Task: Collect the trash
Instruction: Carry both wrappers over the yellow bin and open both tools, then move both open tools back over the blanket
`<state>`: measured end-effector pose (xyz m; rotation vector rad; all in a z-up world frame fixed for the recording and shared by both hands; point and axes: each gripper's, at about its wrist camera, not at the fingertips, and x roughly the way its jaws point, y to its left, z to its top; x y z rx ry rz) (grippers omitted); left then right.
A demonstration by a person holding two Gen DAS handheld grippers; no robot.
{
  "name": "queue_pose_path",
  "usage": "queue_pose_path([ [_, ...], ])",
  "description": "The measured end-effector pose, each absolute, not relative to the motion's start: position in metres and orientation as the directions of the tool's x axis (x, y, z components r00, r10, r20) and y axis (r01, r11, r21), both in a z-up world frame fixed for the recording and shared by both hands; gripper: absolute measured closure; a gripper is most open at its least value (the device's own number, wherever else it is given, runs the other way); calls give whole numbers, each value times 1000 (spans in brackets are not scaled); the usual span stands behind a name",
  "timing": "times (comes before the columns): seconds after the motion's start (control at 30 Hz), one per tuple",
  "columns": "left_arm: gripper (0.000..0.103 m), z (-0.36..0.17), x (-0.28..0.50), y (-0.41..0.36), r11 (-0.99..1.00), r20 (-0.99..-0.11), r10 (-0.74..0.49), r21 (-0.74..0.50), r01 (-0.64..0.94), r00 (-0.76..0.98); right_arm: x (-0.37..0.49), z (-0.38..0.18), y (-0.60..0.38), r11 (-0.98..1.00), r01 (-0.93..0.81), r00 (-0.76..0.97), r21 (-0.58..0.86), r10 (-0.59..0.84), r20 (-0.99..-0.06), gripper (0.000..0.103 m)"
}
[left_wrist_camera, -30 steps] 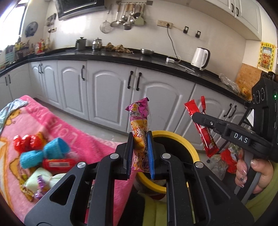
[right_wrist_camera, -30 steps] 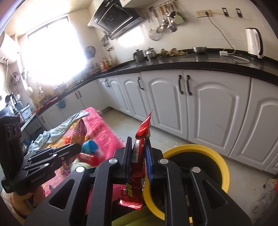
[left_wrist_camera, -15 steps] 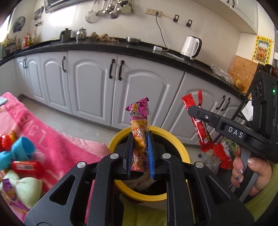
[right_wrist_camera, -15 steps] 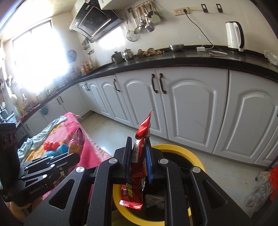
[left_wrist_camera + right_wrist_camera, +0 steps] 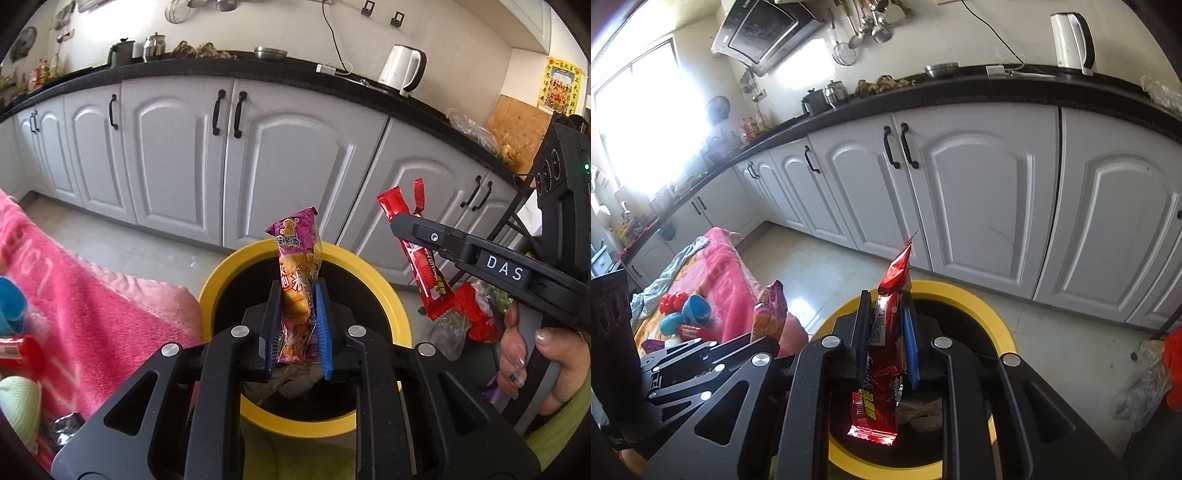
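While the left wrist view looks down past its own fingers, the left gripper (image 5: 297,291) pinches a purple snack wrapper (image 5: 295,266) that stands upright between the blue pads, right over the dark mouth of the yellow-rimmed bin (image 5: 384,291). Its jaws have just been opening a little, with the wrapper between them and, by its upright stance, not yet let go. Crumpled trash (image 5: 291,384) already lies in the bottom. To the right, a hand (image 5: 543,365) carries the right gripper (image 5: 397,223), closed on a red snack wrapper (image 5: 424,273) that hangs near the bin's right edge, perhaps just outside the rim. A pink blanket (image 5: 92,295) lies just beside the bin on the left.

From the right wrist view, the right gripper (image 5: 886,306) is clamped on the red snack wrapper (image 5: 882,369), whose lower end dangles over the bin's opening inside the yellow rim (image 5: 993,321). The left gripper (image 5: 764,341) shows at the lower left with the purple snack wrapper (image 5: 772,314) sticking up from its tips, close to the blanket (image 5: 727,273) and the bin's left edge.

The step in hand looks like the drop. To do it well, I would bring each wrapper fully inside the rim before letting go, since light foil flutters and can catch on the edge or land on the blanket. Opening the jaws wide and in one go should stop a wrapper clinging to a pad; a slight downward tilt would help it slide free.
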<state>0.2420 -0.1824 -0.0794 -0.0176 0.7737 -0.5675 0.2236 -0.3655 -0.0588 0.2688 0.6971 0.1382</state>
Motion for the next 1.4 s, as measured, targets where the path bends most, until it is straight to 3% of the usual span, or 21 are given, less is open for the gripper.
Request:
queue_pose_path([
  [0.23,84,-93,247,-191,846,-675,-495,-232,480,547,229,-67,-370,955,-9,745,295,204,-635,82],
  [0.37,66,-98,251,-189,852,-685,-488,-240,465,541,230,-67,-373,954,7,750,300,194,-632,72],
  [0.6,48,-96,251,-174,874,-681,-463,-243,420,568,227,-63,-372,956,4,761,292,186,-621,62],
  [0.77,24,-89,247,-162,892,-672,-437,-235,386,598,223,-57,-366,961,-6,772,277,181,-609,54],
  [0.9,11,-81,245,-150,912,-666,-400,-220,347,629,221,-54,-363,963,-12,780,268,177,-601,47],
  [1.13,11,-61,237,-125,935,-637,-350,-199,293,687,214,-46,-350,966,-38,792,257,186,-581,34],
  [1.4,11,-43,223,-92,953,-597,-303,-192,235,742,202,-31,-322,964,-107,801,244,229,-554,32],
])
